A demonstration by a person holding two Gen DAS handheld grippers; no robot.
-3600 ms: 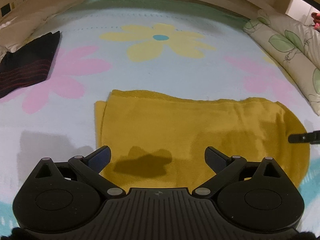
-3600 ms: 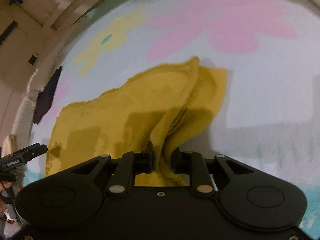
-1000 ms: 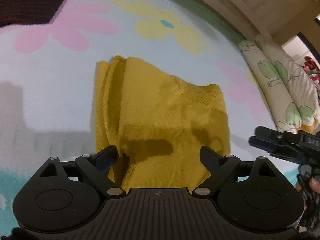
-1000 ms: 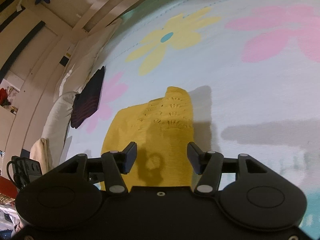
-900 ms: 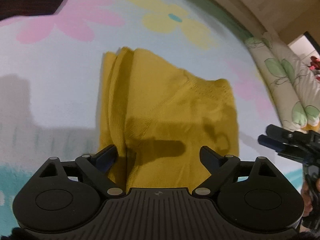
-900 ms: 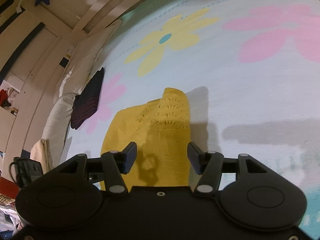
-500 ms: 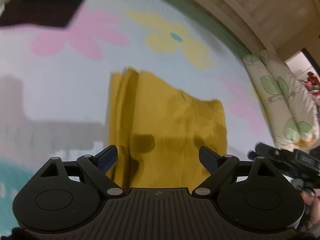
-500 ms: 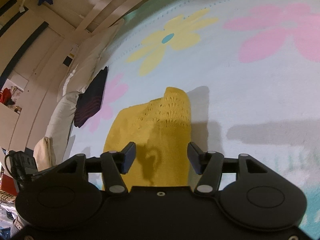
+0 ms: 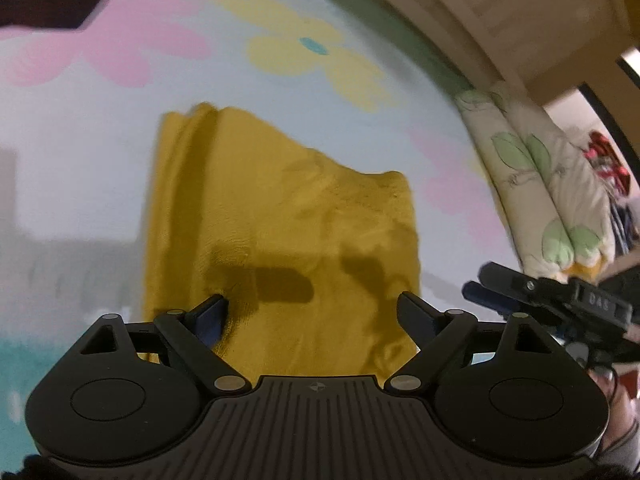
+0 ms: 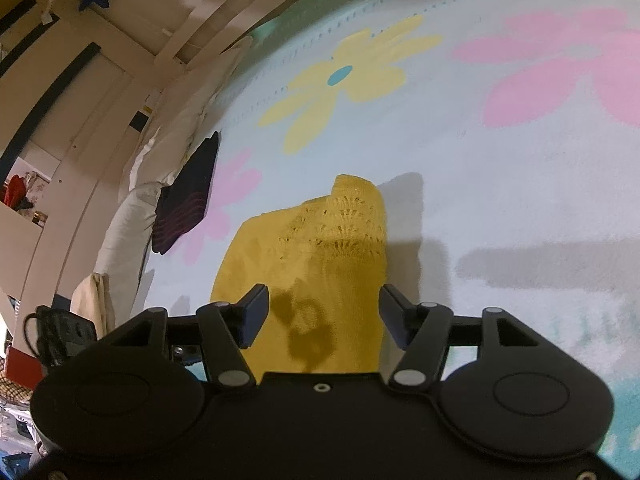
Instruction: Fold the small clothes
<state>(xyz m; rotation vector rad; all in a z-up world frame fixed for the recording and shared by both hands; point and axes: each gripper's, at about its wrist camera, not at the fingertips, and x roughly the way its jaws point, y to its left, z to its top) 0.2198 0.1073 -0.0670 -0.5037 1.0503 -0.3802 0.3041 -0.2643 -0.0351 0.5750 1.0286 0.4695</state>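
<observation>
A mustard-yellow knit garment (image 9: pixel 288 232) lies folded in half on the flowered bedspread (image 9: pixel 80 152). Its stacked edges run along its left side in the left wrist view. My left gripper (image 9: pixel 316 312) is open and empty, just above the garment's near edge. My right gripper (image 10: pixel 320 312) is open and empty, over the garment's right end (image 10: pixel 320 264), where a lacy pattern shows. The right gripper also shows at the right of the left wrist view (image 9: pixel 544 300).
A folded dark striped garment (image 10: pixel 188 196) lies at the bed's left, by white pillows (image 10: pixel 136 208). A leaf-print pillow (image 9: pixel 536 184) lies along the bed's right side. A wooden bed frame (image 9: pixel 460 28) borders the far edge.
The right gripper has let go of the garment end it carried over and now hangs open. The garment now lies folded in half. The left view has shifted slightly closer.
</observation>
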